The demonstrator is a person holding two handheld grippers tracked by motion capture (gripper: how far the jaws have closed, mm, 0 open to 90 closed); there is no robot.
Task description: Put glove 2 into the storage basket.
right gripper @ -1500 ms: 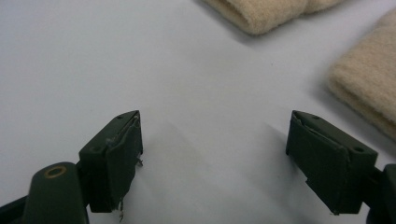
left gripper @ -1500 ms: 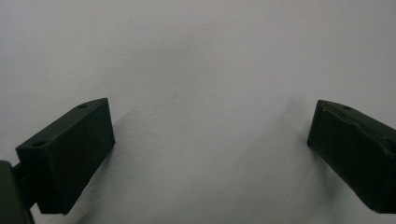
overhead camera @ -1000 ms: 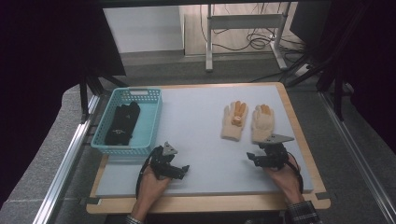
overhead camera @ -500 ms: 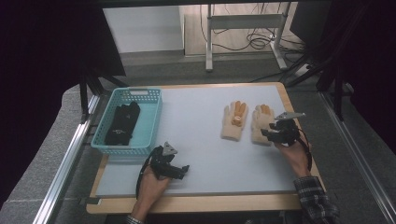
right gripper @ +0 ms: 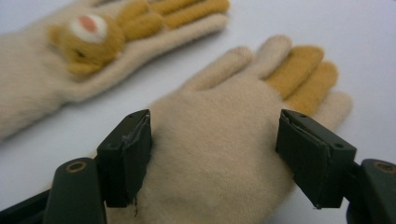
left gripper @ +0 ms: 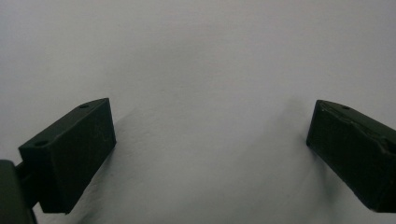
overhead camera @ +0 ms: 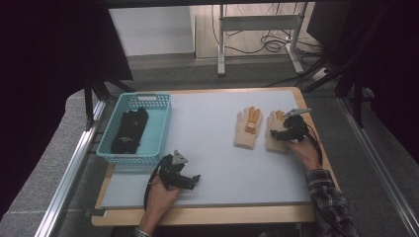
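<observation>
Two cream knitted gloves with orange fingers lie side by side on the grey mat (overhead camera: 212,148). The left glove (overhead camera: 248,128) (right gripper: 51,88) bears a small bear figure. My right gripper (overhead camera: 279,133) (right gripper: 215,135) hangs low over the right glove (overhead camera: 273,144) (right gripper: 233,93), its jaws astride the palm. Those jaws have just been opening; the glove lies between them, flat on the mat and not pinched. My left gripper (overhead camera: 192,179) (left gripper: 210,135) rests open near the front edge, with bare mat between its fingers.
A teal plastic basket (overhead camera: 164,123) stands at the mat's left side with a dark pair of gloves (overhead camera: 129,129) inside. The mat sits on a wooden tabletop (overhead camera: 207,216). Metal rails run along both sides of the table.
My right hand has moved away from the front edge, up to the right glove, and now sits over it. The left hand has stayed where it was.
</observation>
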